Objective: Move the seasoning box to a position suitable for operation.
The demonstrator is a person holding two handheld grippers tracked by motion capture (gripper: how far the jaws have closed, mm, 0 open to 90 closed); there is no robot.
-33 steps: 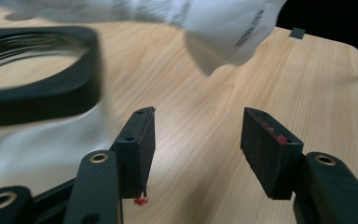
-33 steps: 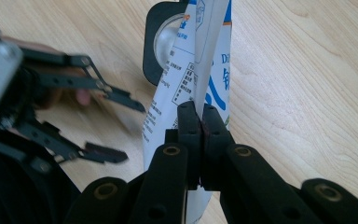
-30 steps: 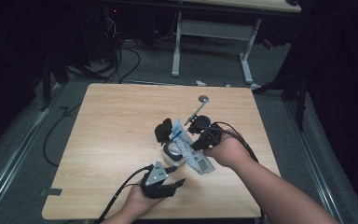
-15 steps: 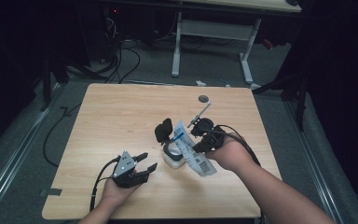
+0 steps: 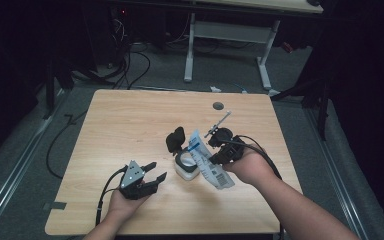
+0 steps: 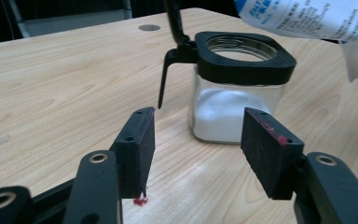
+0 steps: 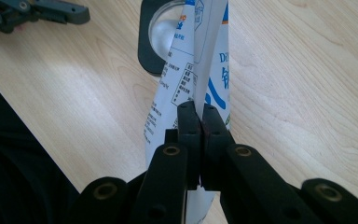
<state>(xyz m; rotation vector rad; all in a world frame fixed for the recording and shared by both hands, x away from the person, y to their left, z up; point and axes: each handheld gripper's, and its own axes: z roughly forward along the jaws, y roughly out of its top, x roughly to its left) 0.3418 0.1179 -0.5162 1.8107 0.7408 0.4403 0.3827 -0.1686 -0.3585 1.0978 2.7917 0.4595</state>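
A square glass jar point(image 5: 186, 167) with a black rim stands near the middle of the wooden table point(image 5: 130, 120), its black lid point(image 5: 176, 140) flipped up at the back. White powder lies in the jar point(image 6: 235, 112). My right gripper point(image 5: 214, 157) is shut on a white-and-blue printed bag point(image 5: 215, 175), tilted with its top end over the jar's mouth. In the right gripper view the jaws point(image 7: 202, 109) pinch the bag point(image 7: 214, 60) above the jar's rim point(image 7: 145, 42). My left gripper point(image 5: 157, 170) rests open left of the jar, empty point(image 6: 196, 135), and the bag point(image 6: 303, 18) hangs at upper right.
A small round hole point(image 5: 218, 105) sits in the tabletop near the far edge. Beyond the table stand a white desk frame point(image 5: 227, 35) and loose cables point(image 5: 130, 65) on the grey floor. Bare wood spreads over the left half of the table.
My left gripper has drawn back to the left, away from the jar, and stays open. The right gripper and the bag have held still over the jar.
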